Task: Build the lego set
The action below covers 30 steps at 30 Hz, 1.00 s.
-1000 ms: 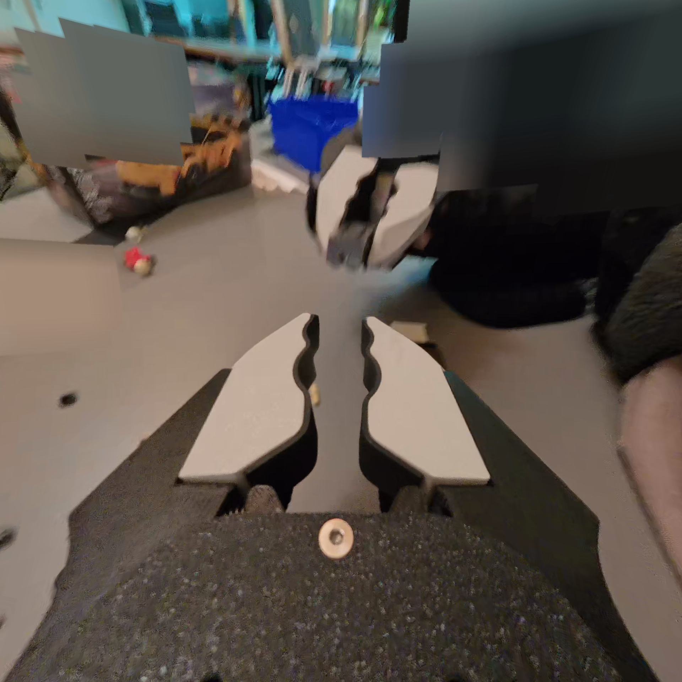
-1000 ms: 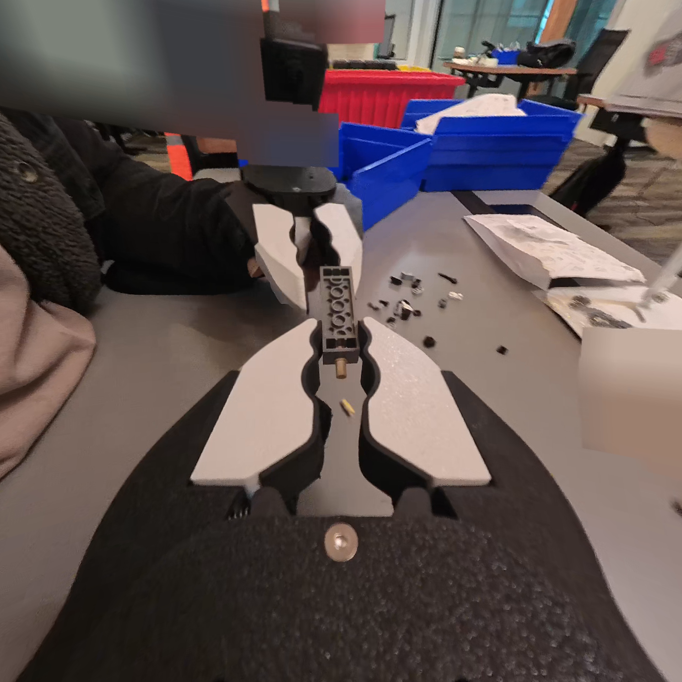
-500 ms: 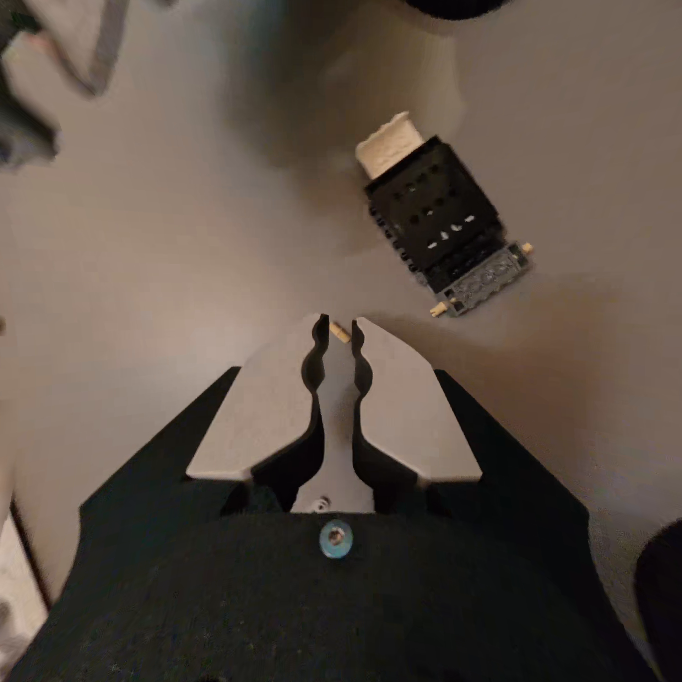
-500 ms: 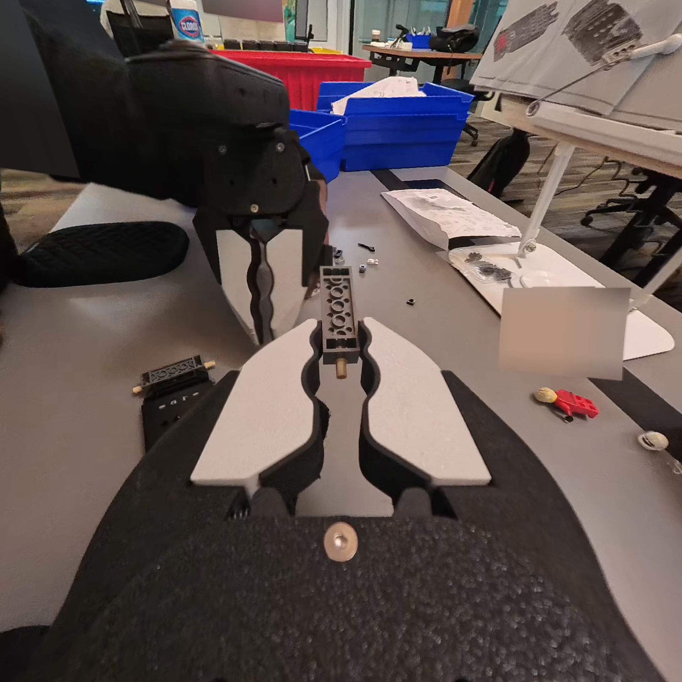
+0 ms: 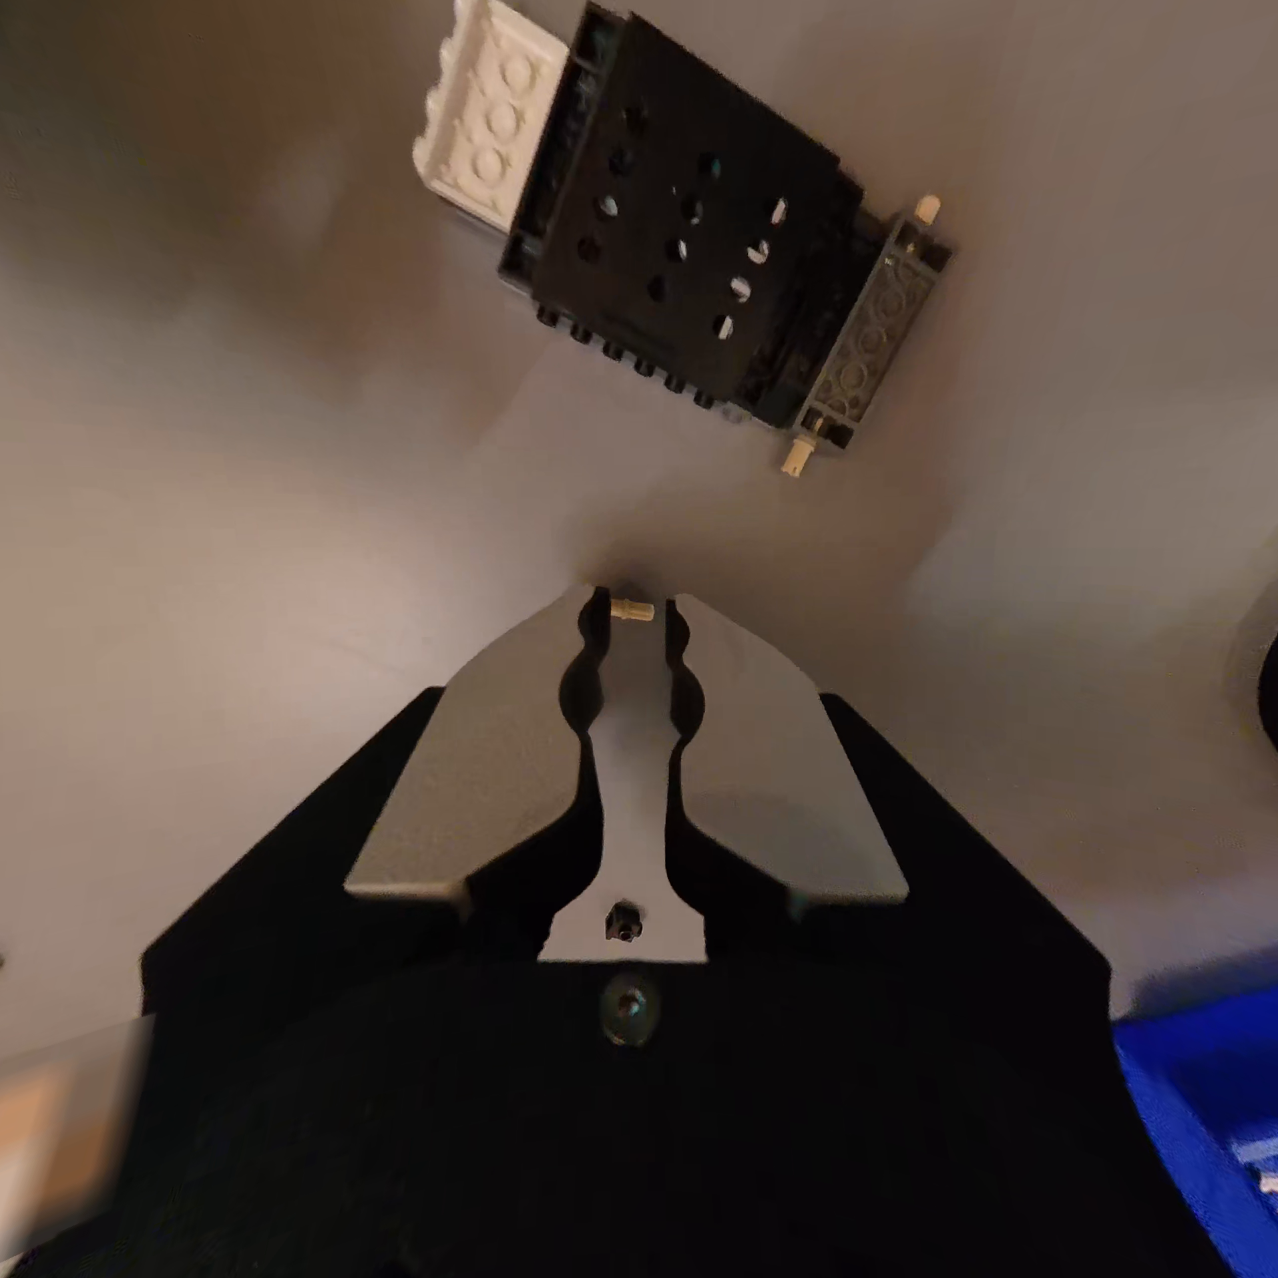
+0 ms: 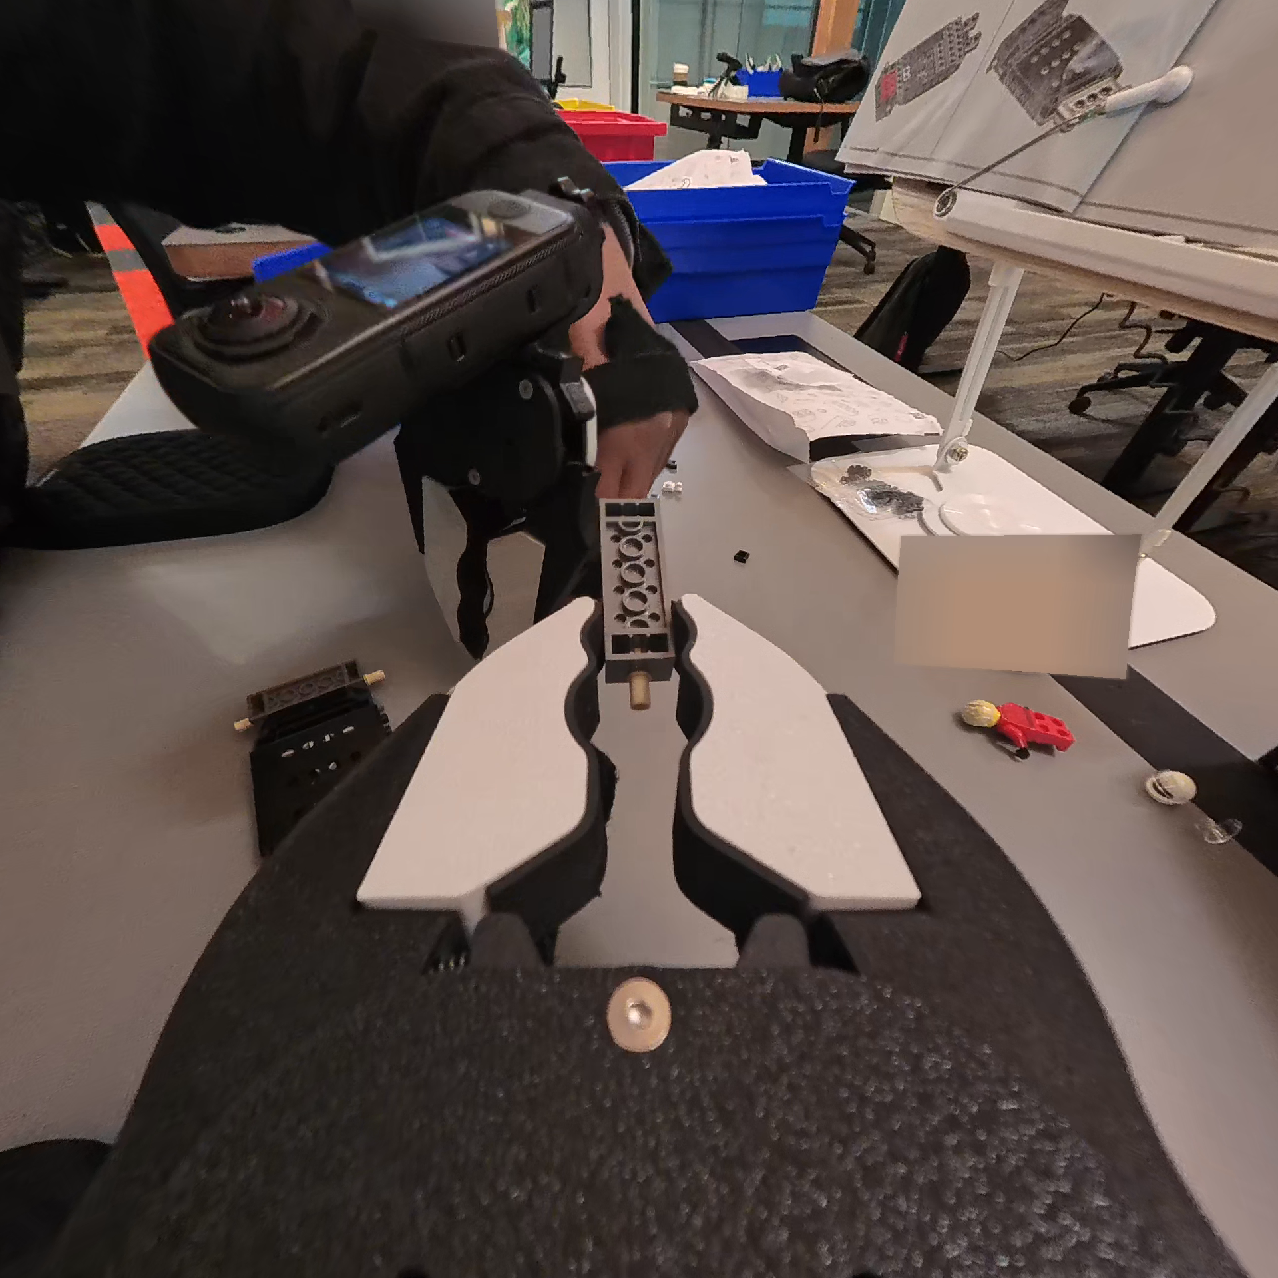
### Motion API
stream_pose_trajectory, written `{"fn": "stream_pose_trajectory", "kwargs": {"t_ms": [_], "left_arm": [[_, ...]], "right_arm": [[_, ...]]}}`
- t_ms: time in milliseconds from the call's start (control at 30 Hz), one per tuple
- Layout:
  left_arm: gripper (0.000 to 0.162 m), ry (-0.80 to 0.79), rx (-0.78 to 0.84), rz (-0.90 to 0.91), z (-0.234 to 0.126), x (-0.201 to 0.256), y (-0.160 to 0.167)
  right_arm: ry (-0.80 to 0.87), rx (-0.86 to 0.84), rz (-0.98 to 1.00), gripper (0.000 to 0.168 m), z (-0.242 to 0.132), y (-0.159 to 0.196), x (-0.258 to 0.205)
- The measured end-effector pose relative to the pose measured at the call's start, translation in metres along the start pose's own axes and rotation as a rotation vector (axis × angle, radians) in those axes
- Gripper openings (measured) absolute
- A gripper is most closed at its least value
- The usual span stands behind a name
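Note:
My left gripper points straight down at the grey table, slightly open, with a small tan pin lying between its tips. Beyond it lies a black plate assembly with a white brick on one end and a grey plate with tan pins on the other. My right gripper is shut on a dark grey plate with a tan pin at its near end, held above the table. The right wrist view also shows the left gripper just ahead and the assembly at left.
A red minifigure and a white round piece lie at right. Bags of parts, a paper packet and an instruction stand are farther right, blue bins behind. A small black piece lies loose. One gripper's finger ends stand about 15 centimetres off the other's. The right tips stand about 20 centimetres off the red minifigure.
My left gripper has tipped down toward the table, narrowed, and come closer over the tan pin, which now sits between its tips. The right gripper keeps holding the grey plate.

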<state>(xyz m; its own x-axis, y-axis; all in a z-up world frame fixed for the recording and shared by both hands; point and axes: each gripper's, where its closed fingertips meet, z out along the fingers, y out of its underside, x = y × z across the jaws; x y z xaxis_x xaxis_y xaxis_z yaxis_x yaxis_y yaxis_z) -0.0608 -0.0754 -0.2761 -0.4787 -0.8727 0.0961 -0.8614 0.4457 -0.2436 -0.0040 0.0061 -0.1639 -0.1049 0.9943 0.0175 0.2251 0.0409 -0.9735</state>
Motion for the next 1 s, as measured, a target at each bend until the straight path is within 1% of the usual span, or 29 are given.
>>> {"fn": "stream_pose_trajectory", "kwargs": {"t_ms": [133,267,367,433,500,567,700,833,900,1000], "left_arm": [[0.013,-0.017,-0.014,-0.015,0.001,-0.003,0.005],[0.013,-0.042,-0.028,-0.084,0.001,0.001,0.016],[0.008,-0.061,-0.012,-0.122,0.001,0.007,0.02],[0.011,-0.103,0.018,-0.13,-0.002,0.005,0.019],[0.013,-0.158,0.027,-0.178,-0.006,-0.003,0.019],[0.014,-0.15,0.016,-0.248,-0.004,-0.005,0.023],[0.003,-0.17,0.033,-0.289,0.0,-0.006,0.025],[0.0,-0.177,0.079,-0.305,0.003,-0.004,0.013],[0.004,-0.17,0.108,-0.31,0.005,-0.001,0.006],[0.016,-0.199,0.132,-0.307,0.006,0.0,-0.001]], "right_arm": [[-0.001,0.001,0.01,0.017,0.0,0.001,0.001],[-0.004,-0.001,0.014,0.017,0.001,0.002,0.001],[-0.007,-0.003,0.016,0.017,0.001,0.003,0.0],[-0.008,-0.003,0.016,0.017,0.001,0.003,0.0],[-0.008,-0.004,0.016,0.017,0.002,0.003,0.0],[-0.008,-0.007,0.014,0.017,0.002,0.004,-0.001],[-0.008,-0.002,0.018,0.017,0.001,0.003,0.0],[-0.01,-0.005,0.018,0.017,0.002,0.004,0.0],[-0.012,-0.004,0.019,0.017,0.002,0.004,-0.001],[-0.013,-0.003,0.019,0.017,0.002,0.004,-0.001]]}}
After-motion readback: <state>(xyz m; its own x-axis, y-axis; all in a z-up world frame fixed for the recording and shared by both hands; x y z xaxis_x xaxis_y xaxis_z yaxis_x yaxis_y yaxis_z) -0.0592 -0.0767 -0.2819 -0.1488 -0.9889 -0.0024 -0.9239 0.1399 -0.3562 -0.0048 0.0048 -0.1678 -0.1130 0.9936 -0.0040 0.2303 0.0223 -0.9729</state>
